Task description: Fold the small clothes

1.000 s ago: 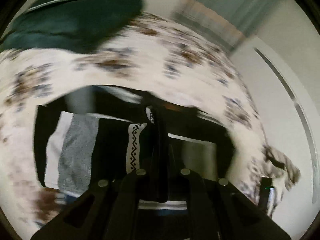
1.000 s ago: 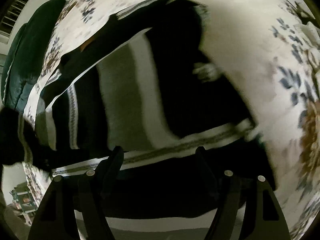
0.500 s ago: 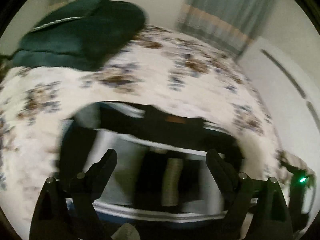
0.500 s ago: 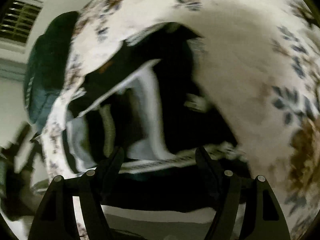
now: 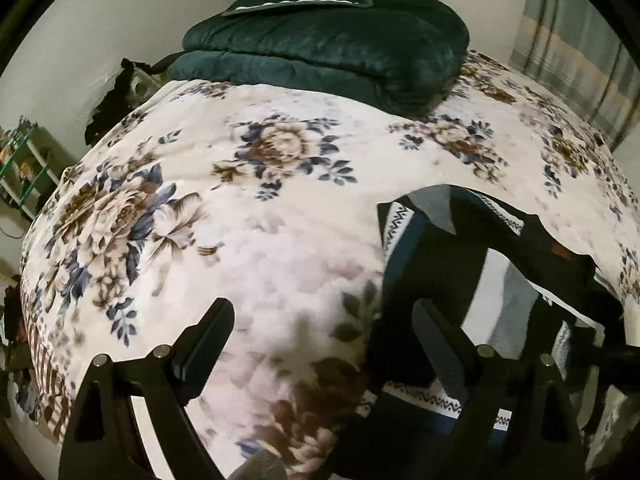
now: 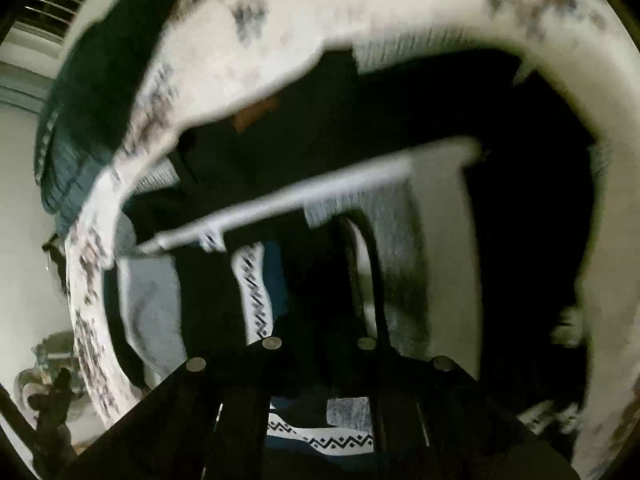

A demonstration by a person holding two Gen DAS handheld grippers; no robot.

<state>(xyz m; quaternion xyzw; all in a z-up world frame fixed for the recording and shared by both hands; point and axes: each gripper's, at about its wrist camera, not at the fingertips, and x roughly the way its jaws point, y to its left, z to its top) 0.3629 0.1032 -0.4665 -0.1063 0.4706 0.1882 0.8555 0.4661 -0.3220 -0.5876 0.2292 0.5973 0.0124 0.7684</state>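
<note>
1. Through the left wrist camera I saw my left gripper [image 5: 322, 326] with its two black fingers spread wide and nothing between them, hovering over the cream plush bedspread printed with brown and blue flowers [image 5: 256, 216].
2. The same view put the black knitted garment with grey, white and blue stripes and zigzag bands [image 5: 452, 264] to the right of that gripper, lying on the bedspread; its near edge passed behind the right-hand finger.
3. Only this camera gave me the room sharply: a folded dark green velvet quilt with a matching cushion on top [image 5: 332, 44] at the far end of the bed, striped curtains [image 5: 576, 36] behind it, and a green wire rack [image 5: 24, 160] at the left edge.
4. The right wrist camera was blurred. It showed my right gripper [image 6: 320, 336] with its fingers drawn together on a dark fold of the garment [image 6: 404, 120], which filled most of that frame.
5. The quilt [image 6: 104, 92] appeared there only as a smeared dark shape at upper left, with the bedspread [image 6: 360, 12] curving round the garment.
</note>
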